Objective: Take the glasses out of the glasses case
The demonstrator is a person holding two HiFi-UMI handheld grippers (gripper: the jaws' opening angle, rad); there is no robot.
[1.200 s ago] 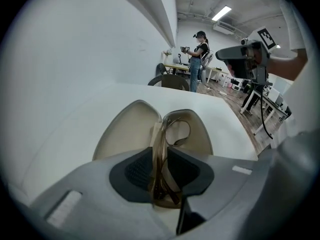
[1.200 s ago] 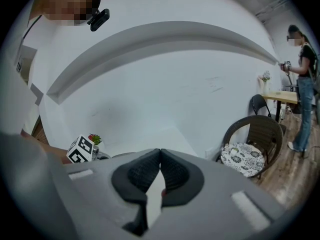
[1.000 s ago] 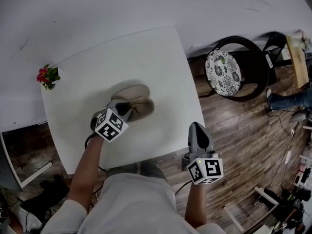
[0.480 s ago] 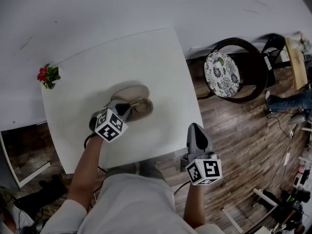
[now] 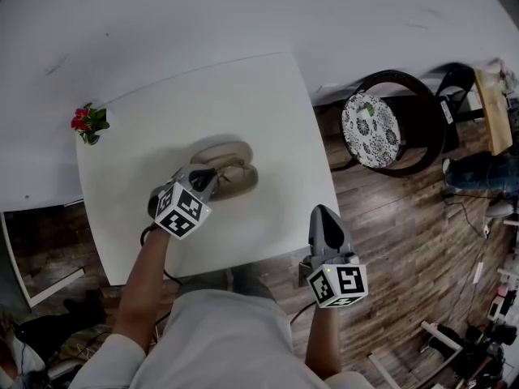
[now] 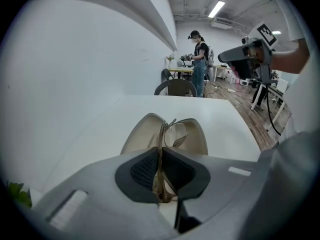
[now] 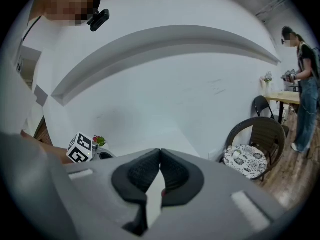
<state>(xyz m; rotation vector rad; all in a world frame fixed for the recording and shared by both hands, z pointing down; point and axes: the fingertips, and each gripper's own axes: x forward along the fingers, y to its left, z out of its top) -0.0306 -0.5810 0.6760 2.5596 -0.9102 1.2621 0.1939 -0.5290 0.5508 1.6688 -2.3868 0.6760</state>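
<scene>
An open beige glasses case (image 5: 227, 164) (image 6: 150, 134) lies in the middle of the white table (image 5: 243, 96). Beige-framed glasses (image 6: 172, 134) rest in it, folded, with a lens showing past the jaws. My left gripper (image 5: 204, 178) (image 6: 160, 171) is at the case's near-left end, shut on a temple arm of the glasses, which runs up between the pads. My right gripper (image 5: 324, 227) (image 7: 160, 171) hovers past the table's front right corner, over the floor, shut with nothing in it.
A small pot of red flowers (image 5: 87, 125) stands at the table's left edge. A dark chair with a patterned cushion (image 5: 371, 123) is to the right of the table. A person (image 6: 199, 59) stands farther back in the room. A wall (image 5: 203, 14) lies beyond the table.
My left gripper stays clamped at the case with little shift. The right gripper has drifted slightly toward the table. The view itself has shifted a little.
</scene>
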